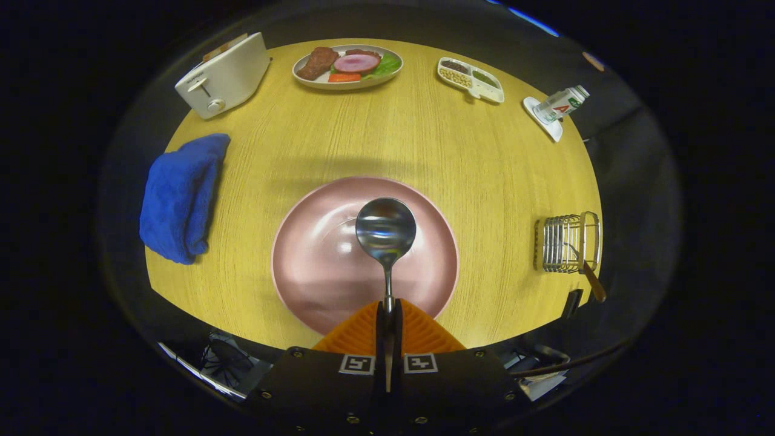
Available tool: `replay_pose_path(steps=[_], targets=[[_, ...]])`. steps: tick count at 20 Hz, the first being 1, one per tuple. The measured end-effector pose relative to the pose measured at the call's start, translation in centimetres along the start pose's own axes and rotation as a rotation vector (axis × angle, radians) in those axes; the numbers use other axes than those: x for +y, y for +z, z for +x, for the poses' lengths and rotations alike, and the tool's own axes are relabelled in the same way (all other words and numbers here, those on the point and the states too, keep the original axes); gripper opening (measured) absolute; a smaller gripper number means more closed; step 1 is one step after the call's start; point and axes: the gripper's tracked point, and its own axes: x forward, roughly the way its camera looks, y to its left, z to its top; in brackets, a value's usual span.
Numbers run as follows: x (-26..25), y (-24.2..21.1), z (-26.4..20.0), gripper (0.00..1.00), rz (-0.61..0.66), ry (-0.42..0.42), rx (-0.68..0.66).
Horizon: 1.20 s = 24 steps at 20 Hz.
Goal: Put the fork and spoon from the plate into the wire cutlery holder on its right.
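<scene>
Gripper view: tool (388,318) clamped on the spoon (385,230) handle, bowl held out over the pink plate (315,260) — clear to carry toward the wire cutlery holder (566,244), where a wooden handle (593,281) already leans.

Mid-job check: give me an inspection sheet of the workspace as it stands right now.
Surface: round wooden table, bare around the plate.
Job's things: spoon held by its handle, bowl over the pink plate. Wire cutlery holder stands to the plate's right; a wooden-handled utensil leans in it, its head too small to tell.
Clutter: blue towel beyond the plate's other side, toaster, plate of food, divided snack tray, and a carton on a white coaster at the far edge.
Grippers: gripper shut on the spoon's handle.
Cables: dark cable below the table edge.
Surroundings: dark booth wall.
</scene>
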Motion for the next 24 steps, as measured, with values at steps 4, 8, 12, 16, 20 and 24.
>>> replay_pose_path(steps=[4, 8, 12, 16, 20, 24], targets=[[-2.7, 0.7, -1.5, 0.03, 0.037, -0.044, -0.012], [-5.5, 1.2, -2.8, 0.03, 0.095, -0.076, -0.02], [-9.3, 1.7, -3.9, 0.03, 0.17, -0.11, -0.024], [-14.0, 2.0, -4.9, 0.03, 0.238, -0.155, -0.015], [-18.3, 2.0, -5.1, 0.03, 0.295, -0.192, 0.008], [-22.5, 1.4, -5.4, 0.03, 0.325, -0.237, 0.044]])
